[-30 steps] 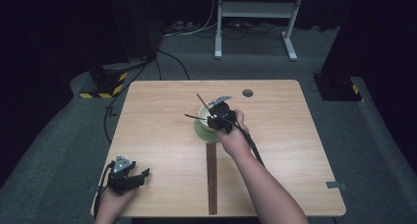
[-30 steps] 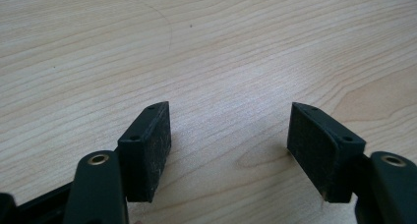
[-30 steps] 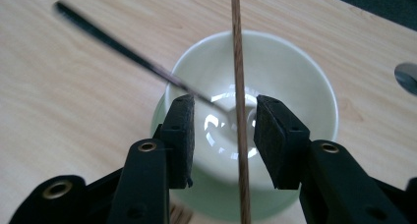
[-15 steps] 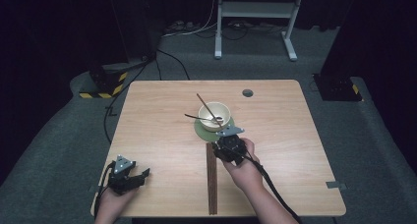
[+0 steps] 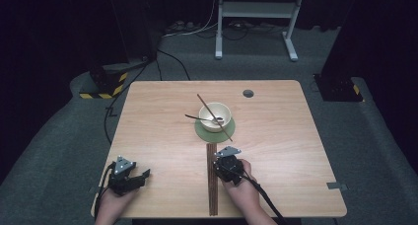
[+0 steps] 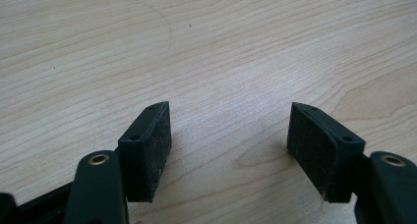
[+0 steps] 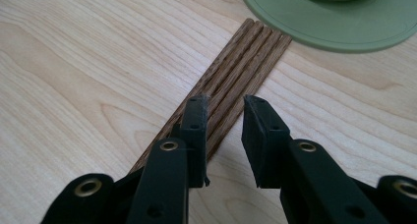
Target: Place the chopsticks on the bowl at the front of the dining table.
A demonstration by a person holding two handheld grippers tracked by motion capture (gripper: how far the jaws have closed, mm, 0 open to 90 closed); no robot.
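A row of several dark brown chopsticks (image 5: 212, 185) (image 7: 241, 57) lies on the wooden table (image 5: 296, 136), running from its front edge up to a green coaster (image 5: 202, 131) (image 7: 334, 22). A cream bowl (image 5: 215, 116) stands on the coaster, with a brown chopstick (image 5: 207, 106) and a dark utensil (image 5: 193, 118) resting in it. My right gripper (image 5: 224, 157) (image 7: 225, 121) hovers low over the row's right side. Its jaws have just been closing and stand narrow, straddling a chopstick or two without pressing on them. My left gripper (image 5: 143, 178) (image 6: 228, 145) rests open and empty at the front left.
A small round hole (image 5: 248, 93) sits in the table's far right part. A white metal stand (image 5: 256, 10) and cables lie on the grey floor beyond. A yellow-and-black striped block (image 5: 101, 87) sits off the table's far left corner.
My right gripper has come back from the bowl toward the person and sunk onto the row of chopsticks, its jaws narrower. The left gripper has stayed put.
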